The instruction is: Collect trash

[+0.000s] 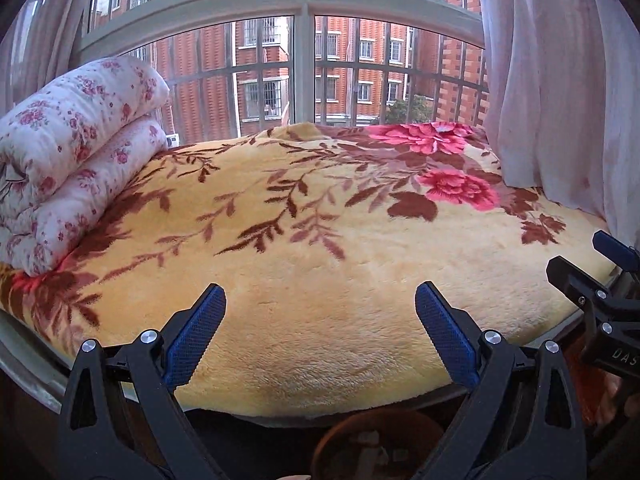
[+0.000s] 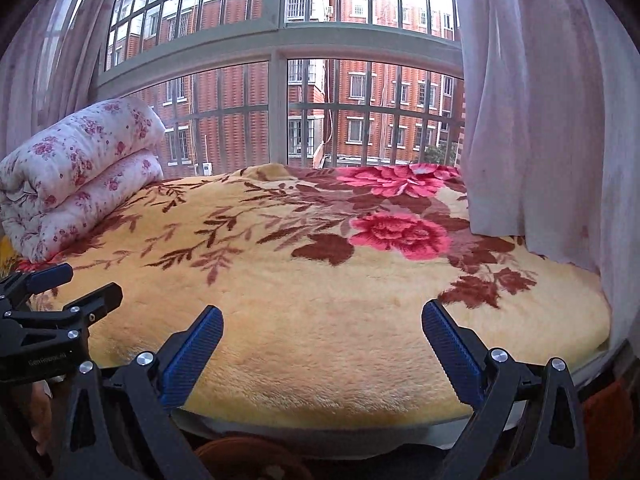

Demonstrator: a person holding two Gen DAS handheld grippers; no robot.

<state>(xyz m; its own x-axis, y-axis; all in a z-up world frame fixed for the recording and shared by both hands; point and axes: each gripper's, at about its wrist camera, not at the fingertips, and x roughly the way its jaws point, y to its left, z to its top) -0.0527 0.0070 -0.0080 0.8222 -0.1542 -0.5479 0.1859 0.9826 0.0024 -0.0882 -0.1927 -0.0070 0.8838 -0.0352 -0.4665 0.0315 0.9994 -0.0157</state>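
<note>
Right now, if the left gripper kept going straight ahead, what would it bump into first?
Probably the yellow flowered blanket: the open left gripper points low across it. If it skimmed above, the window is next. Depth is hard to judge.

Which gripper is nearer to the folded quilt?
Left. The left gripper is on the quilt's side; the right gripper is farther right, toward the curtain.

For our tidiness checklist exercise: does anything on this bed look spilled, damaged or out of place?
Nothing stands out. The yellow floral blanket lies flat with no visible litter, and the folded quilt sits neatly at its left end. Both tongs, left and right, are open and empty.
</note>
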